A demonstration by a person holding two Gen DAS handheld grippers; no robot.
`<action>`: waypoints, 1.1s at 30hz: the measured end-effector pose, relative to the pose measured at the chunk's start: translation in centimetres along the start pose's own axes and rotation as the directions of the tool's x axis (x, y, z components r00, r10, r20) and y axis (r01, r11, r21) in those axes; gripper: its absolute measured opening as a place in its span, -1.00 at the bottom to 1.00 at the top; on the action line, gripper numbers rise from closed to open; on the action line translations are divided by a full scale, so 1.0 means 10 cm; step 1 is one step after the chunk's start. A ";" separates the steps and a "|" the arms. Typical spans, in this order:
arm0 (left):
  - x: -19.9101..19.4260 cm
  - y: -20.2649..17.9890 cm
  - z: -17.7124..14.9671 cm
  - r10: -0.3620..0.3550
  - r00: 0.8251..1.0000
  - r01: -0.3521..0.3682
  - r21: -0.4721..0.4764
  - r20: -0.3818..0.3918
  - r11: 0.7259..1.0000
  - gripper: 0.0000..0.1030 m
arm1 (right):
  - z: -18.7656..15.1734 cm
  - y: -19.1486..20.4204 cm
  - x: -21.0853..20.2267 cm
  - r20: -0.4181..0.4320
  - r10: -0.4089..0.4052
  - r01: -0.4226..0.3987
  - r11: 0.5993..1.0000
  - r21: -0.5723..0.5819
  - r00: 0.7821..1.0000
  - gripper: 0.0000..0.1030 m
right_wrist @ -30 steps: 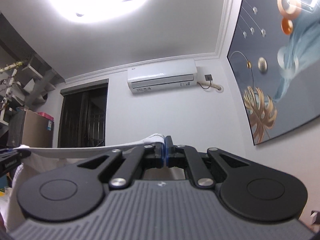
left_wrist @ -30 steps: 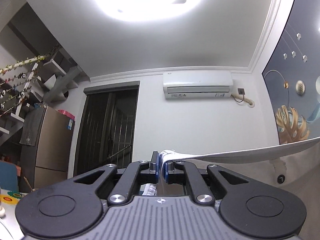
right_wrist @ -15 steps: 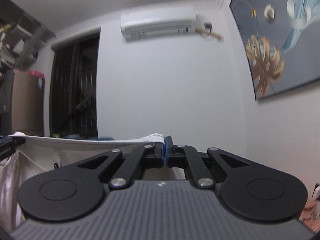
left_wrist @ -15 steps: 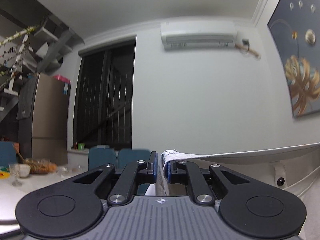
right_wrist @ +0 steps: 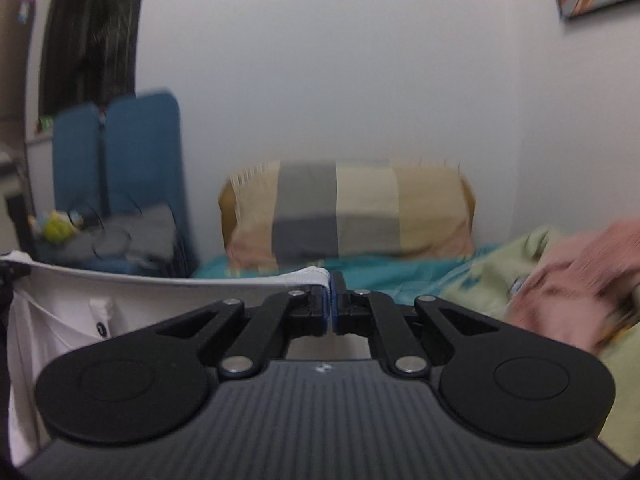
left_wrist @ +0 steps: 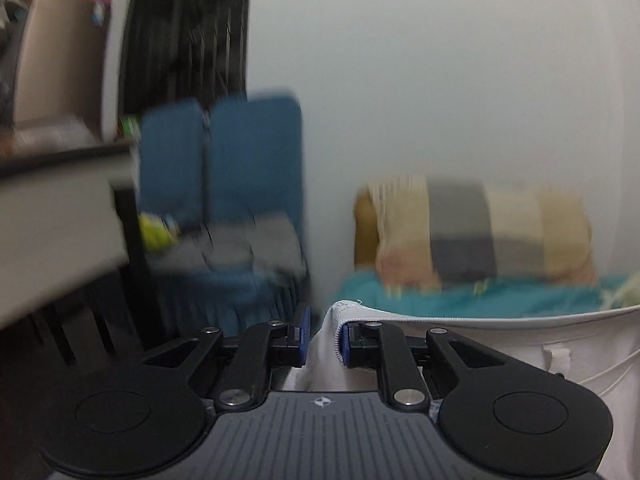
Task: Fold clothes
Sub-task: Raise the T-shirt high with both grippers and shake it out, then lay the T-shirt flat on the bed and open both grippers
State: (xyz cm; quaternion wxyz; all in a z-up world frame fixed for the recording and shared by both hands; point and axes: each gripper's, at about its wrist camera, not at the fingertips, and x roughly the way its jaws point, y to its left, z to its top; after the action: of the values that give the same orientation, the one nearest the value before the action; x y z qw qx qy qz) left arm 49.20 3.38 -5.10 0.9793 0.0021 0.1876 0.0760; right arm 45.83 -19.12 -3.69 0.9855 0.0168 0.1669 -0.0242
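While the white garment (left_wrist: 520, 344) hangs stretched between the two tools, its top hem runs as a taut line from one to the other — the usual way to spread a piece flat before laying it down. The right gripper (right_wrist: 333, 300) is clamped tight on one corner of that hem, with cloth bunched at its blue pads (right_wrist: 327, 304). The left gripper (left_wrist: 325, 334) differs: its jaws have just been opening, and a narrow gap now shows between them. The hem's other corner sits in that gap, draped against the right-hand pad but clear of the left one, so it is no longer pinched. My guess is that the garment is being let go onto the bed (right_wrist: 400, 276), whose teal sheet lies just ahead and below. A striped cushion (right_wrist: 348, 212) leans on the wall behind; crumpled green and pink bedding (right_wrist: 568, 276) lies to the right; blue chairs (left_wrist: 224, 160) stand off to the left. Folding proper looks not yet begun. One risk — if the left corner slips free before the right, the cloth may land skewed.
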 end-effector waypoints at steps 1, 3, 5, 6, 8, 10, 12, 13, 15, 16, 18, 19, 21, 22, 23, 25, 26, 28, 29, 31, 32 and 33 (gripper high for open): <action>0.29 -0.01 -0.21 -0.008 0.999 0.007 -0.008 -0.046 1.000 -0.66 | -0.19 -0.01 0.29 -0.042 -0.001 0.001 1.000 0.005 0.999 -0.91; 0.76 -0.03 -0.56 -0.022 0.992 0.020 -0.017 -0.128 1.000 -0.67 | -0.54 -0.05 0.76 -0.122 0.008 -0.004 1.000 0.030 0.992 -0.91; 1.12 -0.03 -0.83 -0.034 0.979 0.032 -0.016 -0.200 0.999 -0.67 | -0.83 -0.12 1.10 -0.202 0.034 -0.019 0.997 0.076 0.979 -0.91; 1.31 -0.04 -0.97 -0.040 0.971 0.037 -0.016 -0.235 0.999 -0.67 | -0.94 -0.14 1.22 -0.241 0.050 -0.026 0.995 0.100 0.969 -0.91; 1.48 -0.06 -1.14 -0.027 0.955 0.025 -0.012 -0.296 1.000 -0.66 | -1.09 -0.18 1.37 -0.309 0.083 -0.042 0.989 0.140 0.947 -0.88; 1.56 -0.06 -1.20 -0.032 0.951 0.041 0.023 -0.307 0.999 -0.60 | -1.12 -0.18 1.45 -0.362 0.109 -0.058 0.987 0.150 0.926 -0.82; 1.58 -0.08 -1.18 -0.035 0.947 0.057 0.061 -0.321 0.996 -0.60 | -1.07 -0.21 1.44 -0.396 0.135 -0.071 0.982 0.173 0.908 -0.69; 1.58 -0.09 -1.17 -0.038 0.942 0.067 0.076 -0.334 0.995 -0.46 | -1.05 -0.21 1.43 -0.409 0.154 -0.080 0.978 0.192 0.900 -0.40; 1.53 -0.08 -1.11 -0.064 0.926 0.106 0.095 -0.373 0.990 0.06 | -0.98 -0.23 1.39 -0.422 0.204 -0.108 0.965 0.240 0.883 0.34; 1.41 -0.06 -0.97 -0.081 0.922 0.126 0.097 -0.378 0.987 0.40 | -0.93 -0.24 1.31 -0.409 0.226 -0.124 0.957 0.261 0.884 0.67; 1.09 -0.01 -0.84 -0.103 0.922 0.152 0.106 -0.372 0.983 0.75 | -0.83 -0.25 1.10 -0.378 0.254 -0.149 0.947 0.284 0.890 0.68; 0.92 0.02 -0.79 -0.112 0.922 0.163 0.111 -0.370 0.980 0.77 | -0.79 -0.24 0.97 -0.372 0.260 -0.157 0.946 0.285 0.891 0.68; 0.48 0.10 -0.68 -0.146 0.917 0.196 0.102 -0.371 0.975 0.77 | -0.71 -0.24 0.68 -0.360 0.267 -0.169 0.945 0.281 0.894 0.68; 0.24 0.17 -0.66 -0.161 0.919 0.204 0.085 -0.360 0.975 0.78 | -0.69 -0.26 0.48 -0.353 0.265 -0.172 0.946 0.274 0.897 0.68; 0.00 0.24 -0.63 -0.176 0.920 0.212 0.067 -0.350 0.975 0.79 | -0.67 -0.28 0.29 -0.347 0.264 -0.175 0.947 0.269 0.900 0.68; -0.50 0.37 -0.62 -0.191 0.926 0.215 0.037 -0.326 0.976 0.79 | -0.68 -0.32 -0.14 -0.328 0.259 -0.179 0.951 0.253 0.909 0.68; -0.75 0.43 -0.63 -0.195 0.927 0.215 0.026 -0.320 0.976 0.79 | -0.68 -0.34 -0.37 -0.317 0.256 -0.183 0.953 0.243 0.913 0.68; -1.25 0.54 -0.67 -0.216 0.925 0.226 -0.004 -0.311 0.974 0.79 | -0.71 -0.35 -0.84 -0.293 0.254 -0.192 0.955 0.224 0.922 0.68; -1.52 0.60 -0.68 -0.229 0.924 0.236 -0.016 -0.305 0.972 0.79 | -0.72 -0.37 -1.07 -0.282 0.257 -0.198 0.955 0.220 0.924 0.68; -2.04 0.69 -0.79 -0.237 0.930 0.237 -0.034 -0.280 0.971 0.80 | -0.76 -0.44 -1.52 -0.260 0.267 -0.208 0.950 0.233 0.928 0.68; -2.27 0.74 -0.86 -0.234 0.931 0.231 -0.045 -0.280 0.972 0.80 | -0.79 -0.50 -1.74 -0.250 0.271 -0.209 0.946 0.246 0.930 0.68; -2.47 0.79 -0.93 -0.233 0.931 0.223 -0.065 -0.282 0.973 0.80 | -0.82 -0.55 -1.95 -0.240 0.273 -0.208 0.942 0.263 0.932 0.68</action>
State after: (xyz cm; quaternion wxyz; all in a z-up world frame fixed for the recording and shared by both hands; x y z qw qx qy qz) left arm 21.94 7.25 -4.46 0.9436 -0.0465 0.3258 -0.0356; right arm 24.46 -23.50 -5.17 0.9396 0.1558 0.2937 0.0807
